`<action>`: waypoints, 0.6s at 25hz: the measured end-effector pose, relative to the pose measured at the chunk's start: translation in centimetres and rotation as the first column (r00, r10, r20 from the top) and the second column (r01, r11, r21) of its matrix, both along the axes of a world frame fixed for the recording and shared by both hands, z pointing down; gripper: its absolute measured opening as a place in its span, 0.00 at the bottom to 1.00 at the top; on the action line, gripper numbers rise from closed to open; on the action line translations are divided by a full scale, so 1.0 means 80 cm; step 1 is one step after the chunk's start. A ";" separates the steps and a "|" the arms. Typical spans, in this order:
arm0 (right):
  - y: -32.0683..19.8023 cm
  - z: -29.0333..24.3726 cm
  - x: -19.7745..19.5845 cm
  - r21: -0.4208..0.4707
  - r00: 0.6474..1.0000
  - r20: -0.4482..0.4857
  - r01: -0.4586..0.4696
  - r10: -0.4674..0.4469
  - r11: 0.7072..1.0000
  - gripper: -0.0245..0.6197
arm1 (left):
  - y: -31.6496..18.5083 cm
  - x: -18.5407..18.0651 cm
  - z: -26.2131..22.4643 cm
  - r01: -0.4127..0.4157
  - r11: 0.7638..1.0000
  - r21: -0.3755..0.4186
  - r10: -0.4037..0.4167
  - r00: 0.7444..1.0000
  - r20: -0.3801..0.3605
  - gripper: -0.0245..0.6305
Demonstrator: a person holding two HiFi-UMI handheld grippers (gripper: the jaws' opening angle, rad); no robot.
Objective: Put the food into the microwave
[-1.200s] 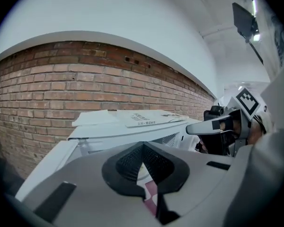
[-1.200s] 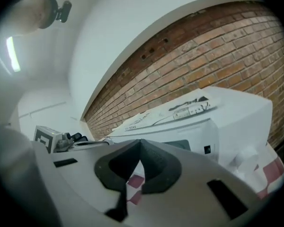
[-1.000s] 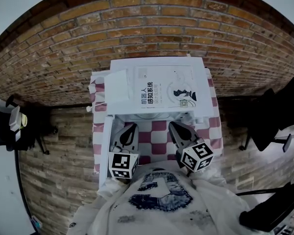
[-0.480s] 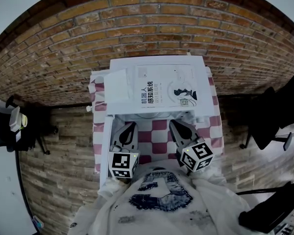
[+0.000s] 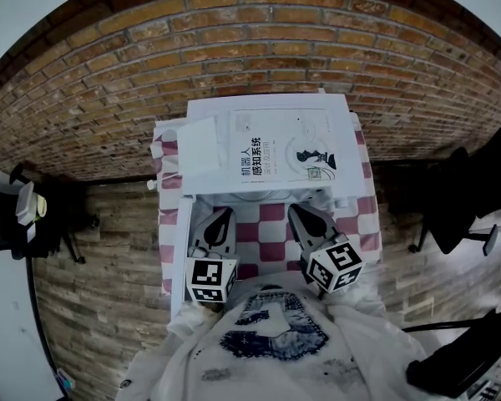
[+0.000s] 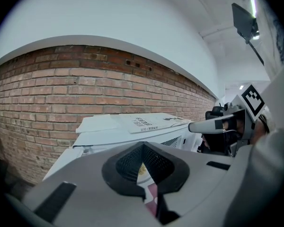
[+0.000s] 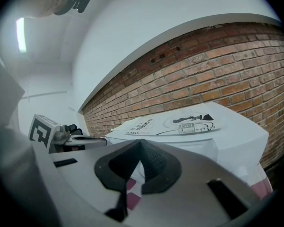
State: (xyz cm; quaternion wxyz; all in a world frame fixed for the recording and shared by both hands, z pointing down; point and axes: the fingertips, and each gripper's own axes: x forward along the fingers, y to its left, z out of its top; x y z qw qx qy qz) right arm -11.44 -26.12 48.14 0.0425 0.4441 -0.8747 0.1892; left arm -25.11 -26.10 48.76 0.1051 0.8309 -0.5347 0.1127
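A white microwave [image 5: 210, 112] stands on a table under a red-and-white checked cloth [image 5: 270, 234]. A white panel [image 5: 180, 257] runs along its left front, apparently its door swung open. A pale curved rim [image 5: 255, 197] shows under the microwave's front edge; I cannot make out any food there. My left gripper [image 5: 225, 215] and right gripper [image 5: 293, 211] hover side by side over the cloth just before the microwave's front, both shut and holding nothing. The left gripper [image 6: 143, 145] faces the microwave [image 6: 113, 137], and so does the right gripper [image 7: 141, 143], which sees the microwave [image 7: 239, 134] from the right.
A large printed book [image 5: 285, 153] and a smaller white booklet [image 5: 199, 147] lie on top of the microwave. A brick wall rises behind it. Black chairs [image 5: 468, 199] stand at the right and dark gear [image 5: 29, 220] at the left.
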 end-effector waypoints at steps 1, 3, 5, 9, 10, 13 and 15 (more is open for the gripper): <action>0.000 0.001 0.000 -0.002 1.000 0.000 0.000 0.000 1.000 0.06 | 0.000 0.000 0.001 0.001 1.000 -0.003 -0.001 1.000 0.000 0.05; 0.001 0.002 -0.001 -0.005 1.000 0.000 0.001 -0.001 1.000 0.06 | 0.001 -0.001 0.003 0.003 1.000 -0.006 -0.003 1.000 -0.001 0.05; 0.002 0.001 -0.001 -0.005 1.000 -0.002 0.002 -0.002 1.000 0.06 | 0.002 -0.001 0.003 0.004 1.000 -0.008 -0.004 1.000 -0.002 0.05; 0.003 0.001 -0.004 -0.005 1.000 -0.006 0.008 -0.008 1.000 0.06 | 0.004 -0.004 0.004 0.009 1.000 -0.016 -0.009 1.000 -0.002 0.05; 0.003 0.001 -0.004 -0.006 1.000 -0.006 0.009 -0.009 1.000 0.06 | 0.005 -0.004 0.005 0.010 1.000 -0.020 -0.010 1.000 -0.001 0.05; 0.005 0.002 -0.003 -0.006 1.000 -0.006 0.012 -0.012 1.000 0.06 | 0.006 -0.002 0.005 0.010 1.000 -0.022 -0.010 1.000 -0.001 0.05; 0.006 0.002 -0.002 -0.005 1.000 -0.007 0.014 -0.014 1.000 0.06 | 0.006 0.001 0.001 0.010 1.000 -0.010 -0.010 1.000 -0.007 0.05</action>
